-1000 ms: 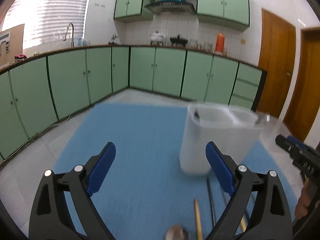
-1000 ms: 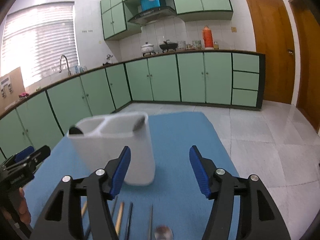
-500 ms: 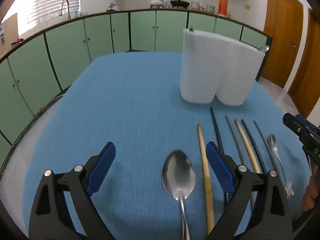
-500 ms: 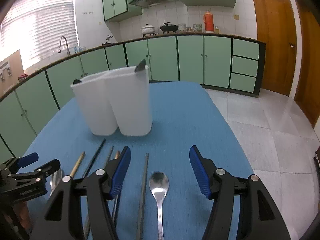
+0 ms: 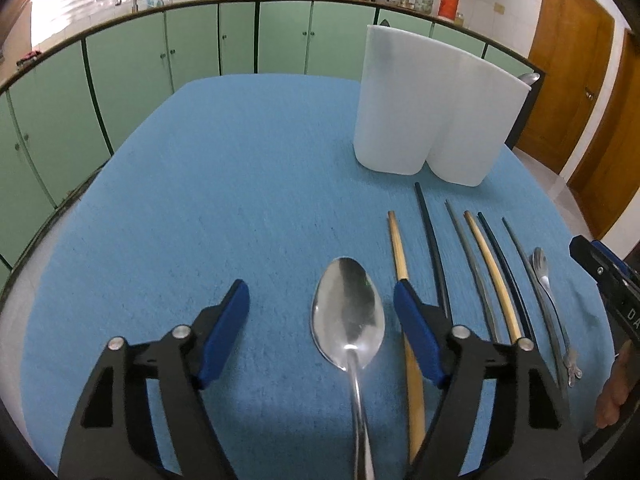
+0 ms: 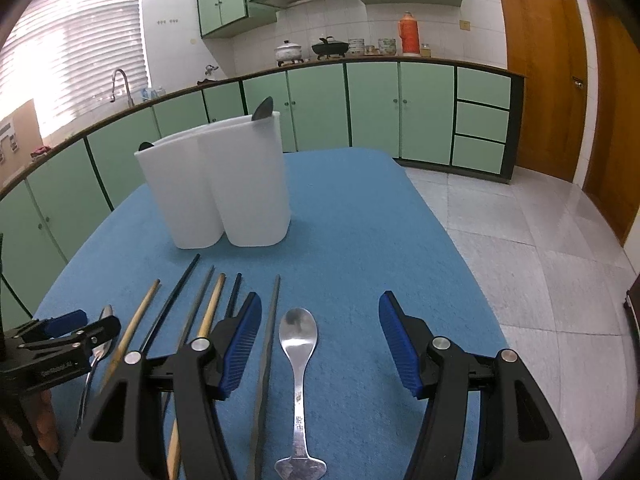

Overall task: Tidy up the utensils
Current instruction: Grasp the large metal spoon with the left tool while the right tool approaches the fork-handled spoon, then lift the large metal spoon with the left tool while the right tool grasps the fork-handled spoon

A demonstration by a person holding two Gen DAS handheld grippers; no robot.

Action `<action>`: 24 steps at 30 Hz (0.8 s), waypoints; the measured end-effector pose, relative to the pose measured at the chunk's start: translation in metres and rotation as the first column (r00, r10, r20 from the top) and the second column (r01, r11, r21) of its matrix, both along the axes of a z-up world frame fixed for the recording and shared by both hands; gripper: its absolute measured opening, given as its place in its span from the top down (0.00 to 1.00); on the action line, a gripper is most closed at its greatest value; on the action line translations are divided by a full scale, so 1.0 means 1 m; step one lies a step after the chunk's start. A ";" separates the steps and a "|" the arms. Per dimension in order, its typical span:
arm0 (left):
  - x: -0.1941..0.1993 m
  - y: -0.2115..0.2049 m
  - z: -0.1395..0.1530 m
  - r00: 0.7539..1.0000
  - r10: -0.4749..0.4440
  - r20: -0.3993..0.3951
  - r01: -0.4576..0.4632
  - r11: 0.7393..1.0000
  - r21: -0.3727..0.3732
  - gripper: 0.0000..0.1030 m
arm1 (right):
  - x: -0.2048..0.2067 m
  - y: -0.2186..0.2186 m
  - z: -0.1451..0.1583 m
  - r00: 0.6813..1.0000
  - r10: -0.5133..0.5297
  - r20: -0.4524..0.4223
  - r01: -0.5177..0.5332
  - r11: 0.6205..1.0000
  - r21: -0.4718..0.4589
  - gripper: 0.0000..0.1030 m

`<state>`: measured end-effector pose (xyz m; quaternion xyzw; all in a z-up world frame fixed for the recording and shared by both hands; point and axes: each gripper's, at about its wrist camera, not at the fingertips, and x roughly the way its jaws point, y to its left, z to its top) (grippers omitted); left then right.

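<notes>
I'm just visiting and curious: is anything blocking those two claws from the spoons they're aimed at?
Nothing visible does. The left gripper, jaws just closing, straddles the large spoon without touching it. The right gripper is open around the small spoon; a grey chopstick lies close beside it.

Orange thermos on kitchen counter

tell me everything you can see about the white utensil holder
The white utensil holder looks like matte, slightly translucent plastic, shaped as two rounded compartments joined side by side. It stands upright on the blue mat, beyond the row of chopsticks and spoons, and neither gripper touches it. A dark utensil tip pokes above the rim of one compartment, and another dark tip shows at the other end. Its inside is hidden.
</notes>
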<state>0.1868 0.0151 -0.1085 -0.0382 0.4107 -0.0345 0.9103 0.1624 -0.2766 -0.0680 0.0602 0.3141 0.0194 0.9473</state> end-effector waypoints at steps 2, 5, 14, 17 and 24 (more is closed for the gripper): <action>0.000 0.001 0.000 1.000 0.002 0.003 -0.002 1.000 -0.011 0.34 | 0.000 0.000 0.000 1.000 0.001 -0.001 -0.001 1.000 -0.003 0.42; 0.002 0.001 0.000 1.000 0.000 0.002 0.000 1.000 -0.021 0.38 | 0.000 0.000 -0.001 1.000 0.004 -0.003 -0.004 1.000 -0.004 0.42; 0.005 -0.007 0.001 0.999 -0.034 0.001 0.034 0.999 -0.027 0.67 | -0.001 0.001 -0.005 1.000 0.003 -0.012 -0.003 1.000 -0.005 0.42; 0.004 -0.010 0.001 0.999 -0.049 0.004 0.049 0.998 -0.026 0.68 | -0.001 0.003 -0.005 1.000 0.013 -0.017 -0.013 1.000 -0.009 0.42; 0.003 -0.014 0.002 0.997 -0.071 0.019 0.071 0.997 -0.025 0.68 | 0.002 0.010 -0.012 0.997 0.049 -0.059 -0.051 0.998 -0.030 0.43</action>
